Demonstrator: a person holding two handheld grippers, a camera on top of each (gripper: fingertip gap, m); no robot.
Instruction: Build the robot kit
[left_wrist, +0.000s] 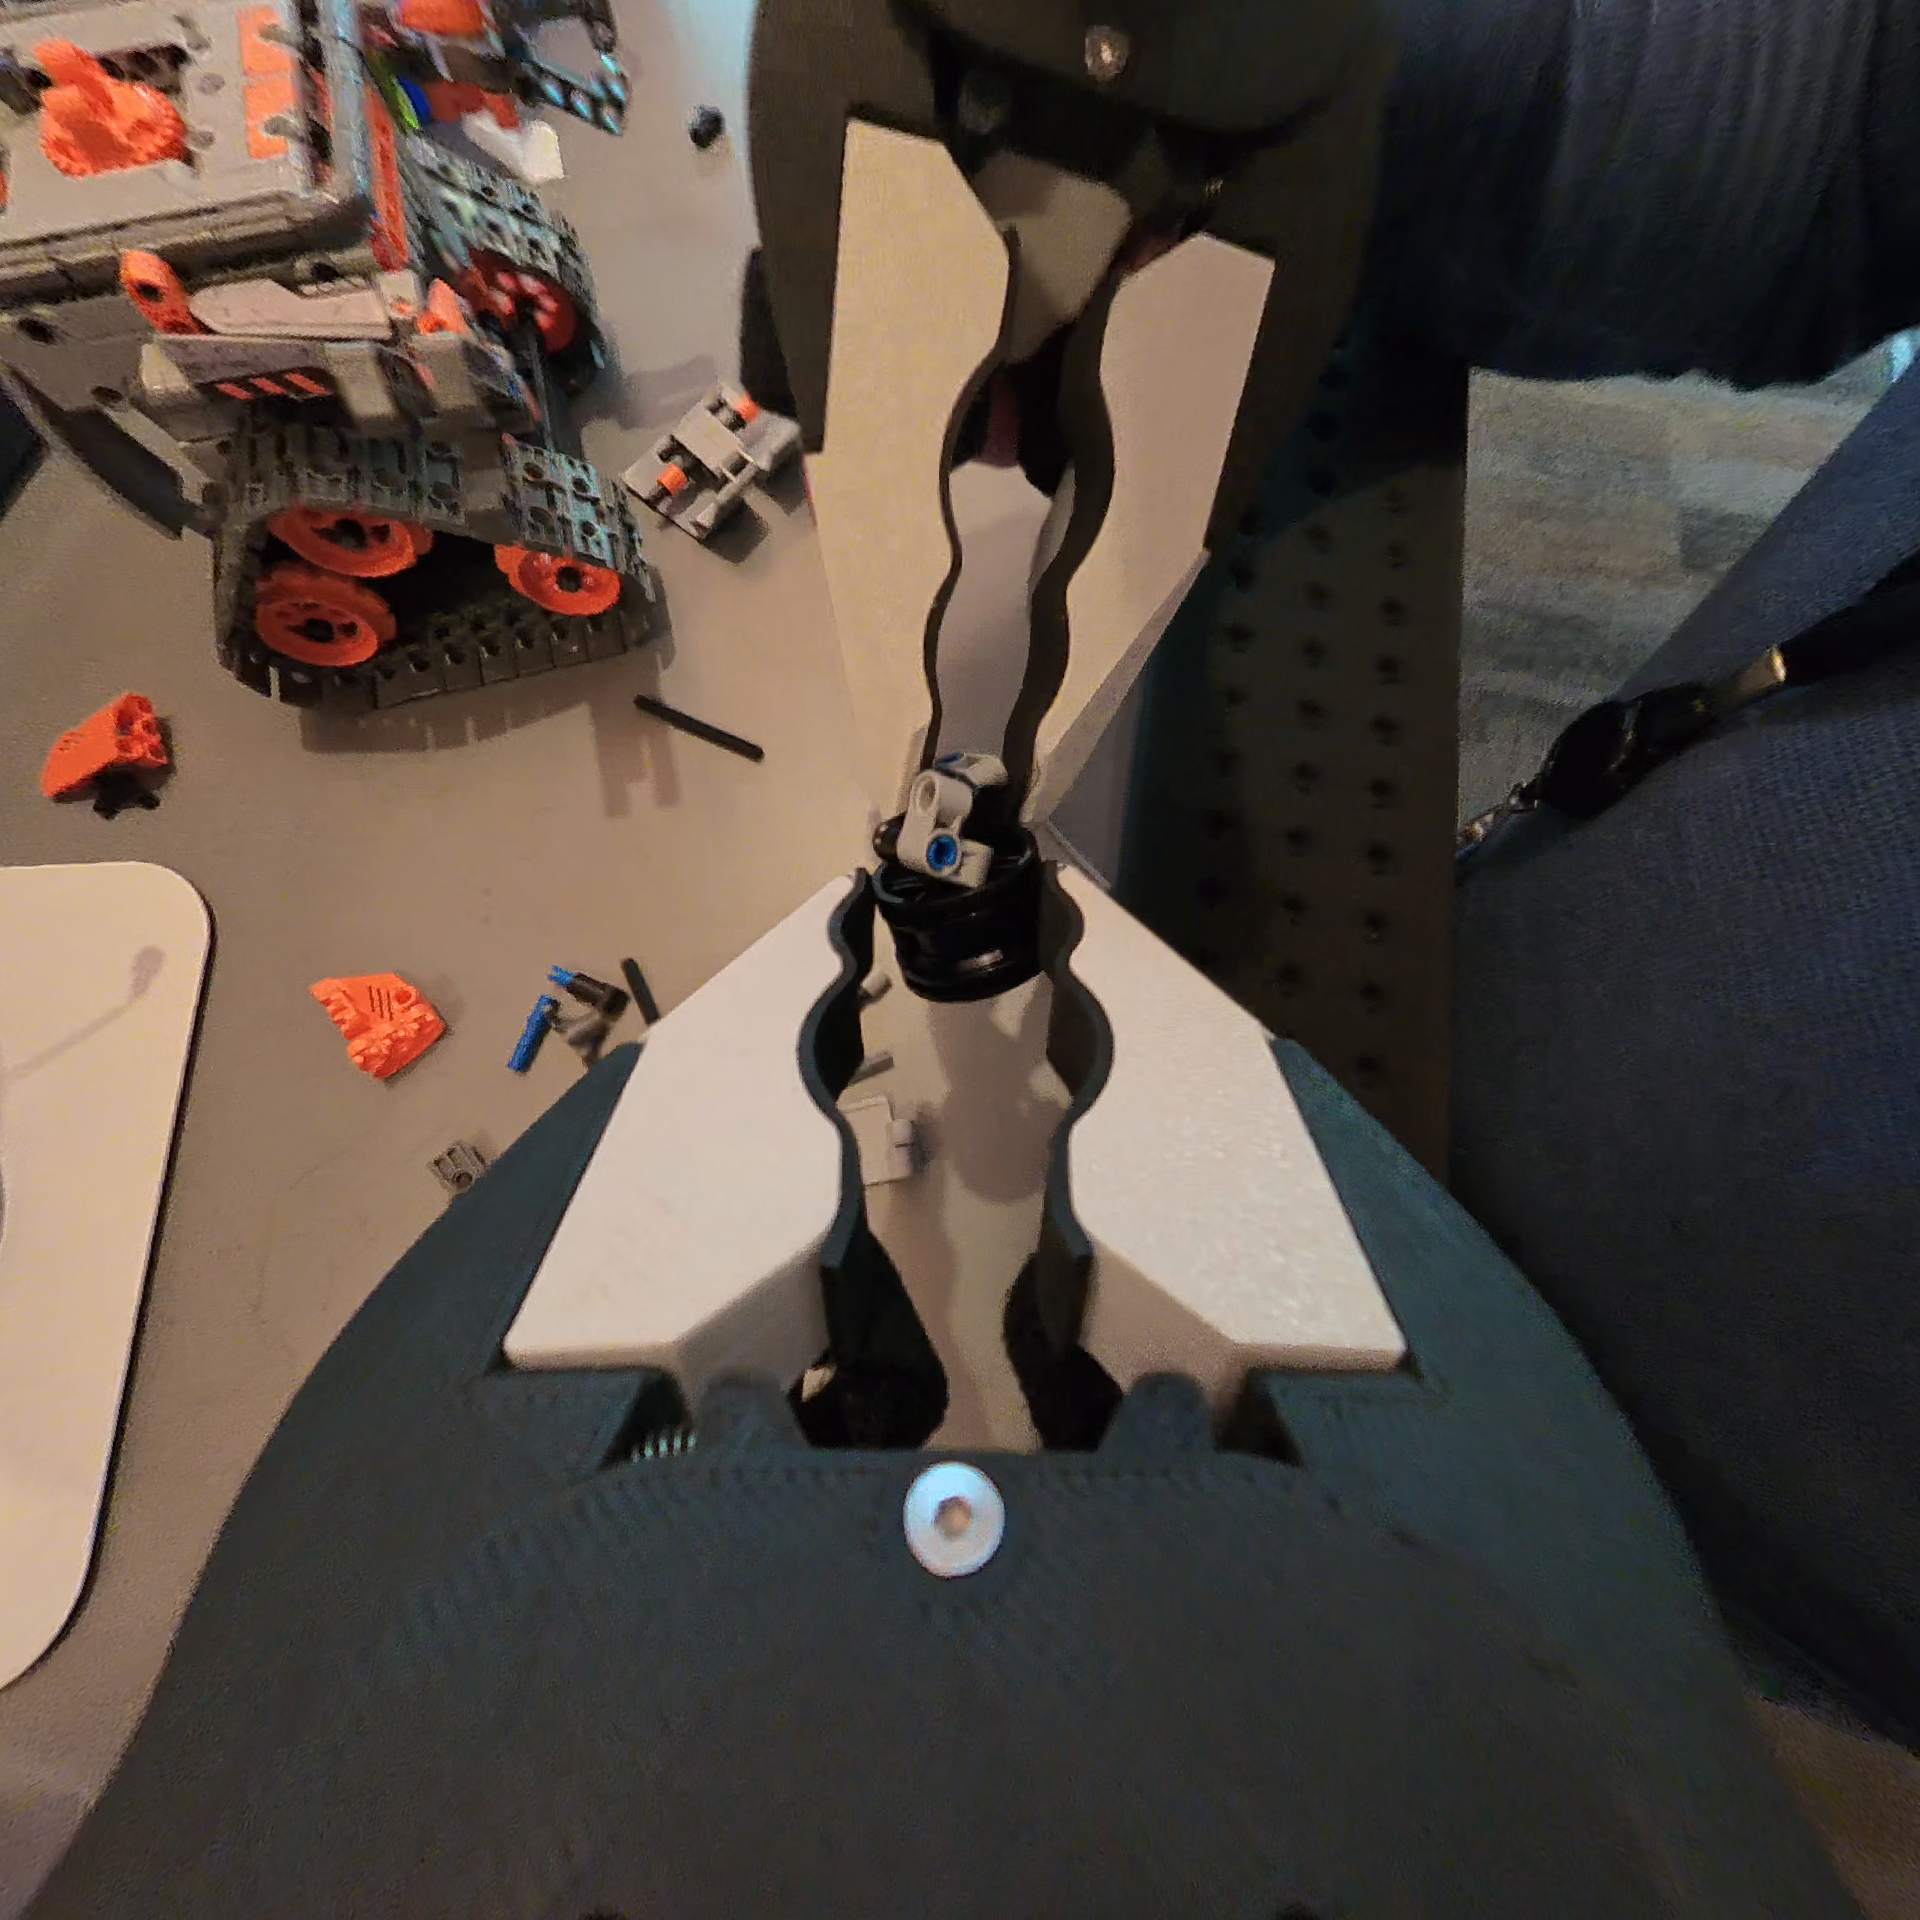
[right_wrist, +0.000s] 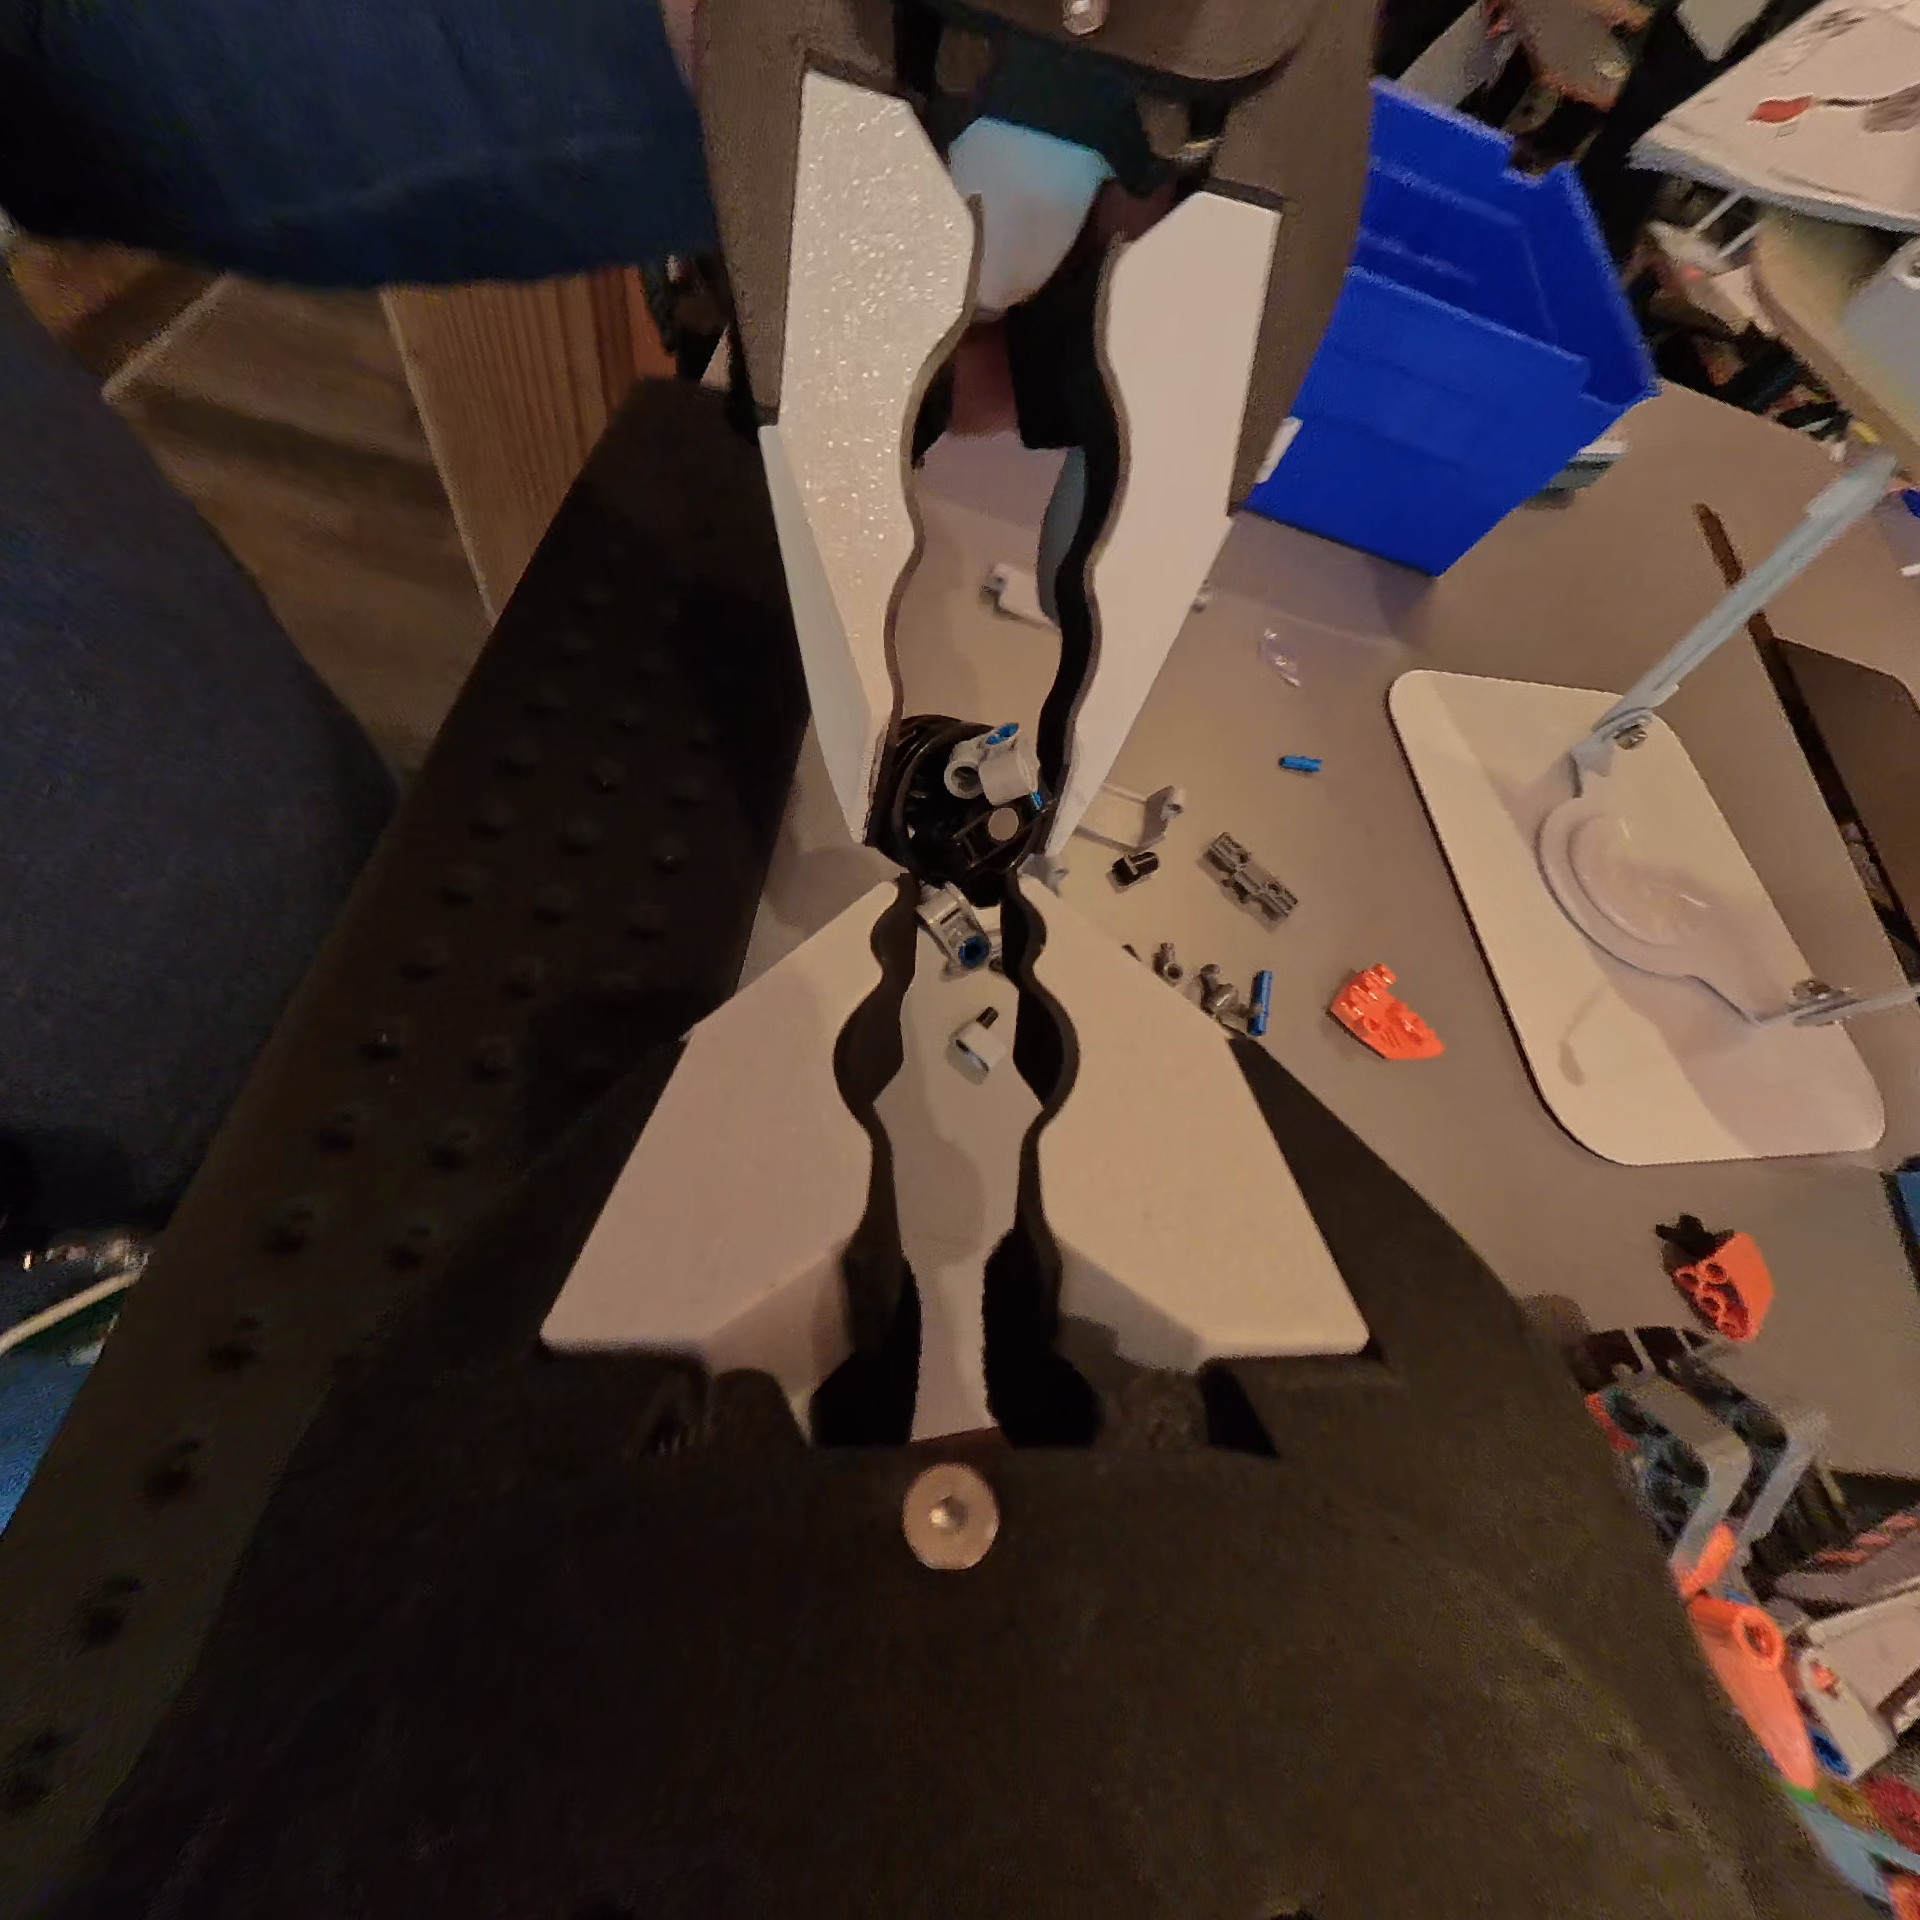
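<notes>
In the left wrist view my left gripper (left_wrist: 954, 902) is shut on a small black wheel (left_wrist: 961, 935), held at the fingertips above the grey table. My right gripper (left_wrist: 979, 771) comes in from the top, tip to tip with it, and pinches a small grey connector with a blue pin (left_wrist: 948, 816) against the wheel's upper face. In the right wrist view my right gripper (right_wrist: 956, 902) is shut on that grey connector (right_wrist: 948, 920). The left gripper (right_wrist: 956, 826) opposite holds the black wheel (right_wrist: 935, 821), which carries another grey piece with blue pins (right_wrist: 1000, 771).
A grey and orange tracked model (left_wrist: 364, 416) stands at the far left. Loose orange parts (left_wrist: 379, 1023), blue pins (right_wrist: 1260, 1000) and grey bits lie on the table (left_wrist: 343, 842). There is a white tray (right_wrist: 1621, 1039), a blue bin (right_wrist: 1455, 364), a black perforated panel (right_wrist: 520, 935) and a person's dark clothing (left_wrist: 1662, 1143). Both grippers' tips are close together, under 4 cm apart.
</notes>
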